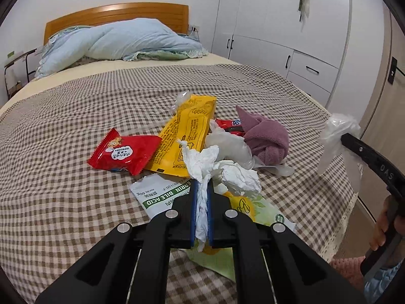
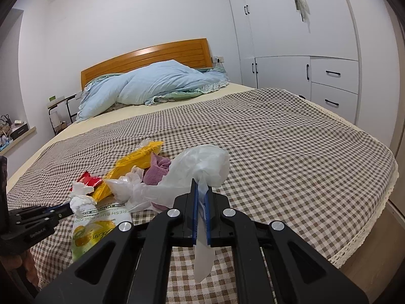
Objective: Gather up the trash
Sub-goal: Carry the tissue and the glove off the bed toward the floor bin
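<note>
My left gripper is shut on a crumpled white tissue, lifted a little above the trash pile on the checked bedspread. In the pile lie a red snack wrapper, a yellow wrapper, a white-and-green packet, a lemon-print pouch and crumpled clear plastic. My right gripper is shut on a clear plastic bag, held above the bed to the right of the pile. That bag also shows in the left wrist view, and the tissue in the right wrist view.
A mauve cloth lies against the pile, with a second red wrapper behind it. A blue quilt is heaped at the wooden headboard. White wardrobes stand beyond the bed's right edge. A side table stands left.
</note>
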`<state>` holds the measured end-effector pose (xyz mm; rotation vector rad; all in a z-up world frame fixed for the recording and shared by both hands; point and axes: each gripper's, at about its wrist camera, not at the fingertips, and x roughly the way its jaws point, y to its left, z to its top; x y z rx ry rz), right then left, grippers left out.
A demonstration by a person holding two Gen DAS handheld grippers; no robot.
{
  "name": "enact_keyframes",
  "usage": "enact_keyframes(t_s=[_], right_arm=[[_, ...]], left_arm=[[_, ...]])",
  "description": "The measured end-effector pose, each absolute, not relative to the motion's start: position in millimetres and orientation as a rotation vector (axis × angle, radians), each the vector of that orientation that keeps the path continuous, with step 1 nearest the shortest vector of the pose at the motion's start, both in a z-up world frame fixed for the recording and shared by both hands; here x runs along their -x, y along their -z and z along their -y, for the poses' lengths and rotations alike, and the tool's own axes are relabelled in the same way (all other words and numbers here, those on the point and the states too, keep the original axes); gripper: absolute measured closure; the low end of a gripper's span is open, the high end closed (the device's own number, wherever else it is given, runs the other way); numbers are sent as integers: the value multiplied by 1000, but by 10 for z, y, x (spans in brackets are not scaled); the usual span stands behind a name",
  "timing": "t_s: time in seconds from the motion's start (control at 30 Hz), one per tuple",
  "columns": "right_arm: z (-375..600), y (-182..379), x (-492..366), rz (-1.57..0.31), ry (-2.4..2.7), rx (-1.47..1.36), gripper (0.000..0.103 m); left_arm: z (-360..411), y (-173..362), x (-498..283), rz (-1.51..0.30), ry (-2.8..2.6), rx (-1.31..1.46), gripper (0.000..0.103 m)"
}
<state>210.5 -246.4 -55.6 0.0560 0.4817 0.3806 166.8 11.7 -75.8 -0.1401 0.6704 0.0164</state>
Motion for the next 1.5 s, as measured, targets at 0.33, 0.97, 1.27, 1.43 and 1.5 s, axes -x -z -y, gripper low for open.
enact_keyframes(t_s=[0.33, 0.97, 1.27, 1.43, 1.5], right_arm=[[2439, 504, -1987, -470, -426, -36, 98], [2362, 268, -1580, -402, -438, 40, 98], [2368, 199, -1362, -398, -445, 44, 98], [2411, 161, -1238, -404, -446, 44, 98], [2415, 143, -1187, -404, -444, 48, 98]], left_arm=[[-123, 636, -1474, -638, -1, 127, 99], [96, 281, -1095, -562, -1, 124, 99], [232, 113, -855, -532, 4, 103, 99], [302, 49, -690, -507, 13, 101, 99], [325, 40, -636, -500, 12, 101, 99]])
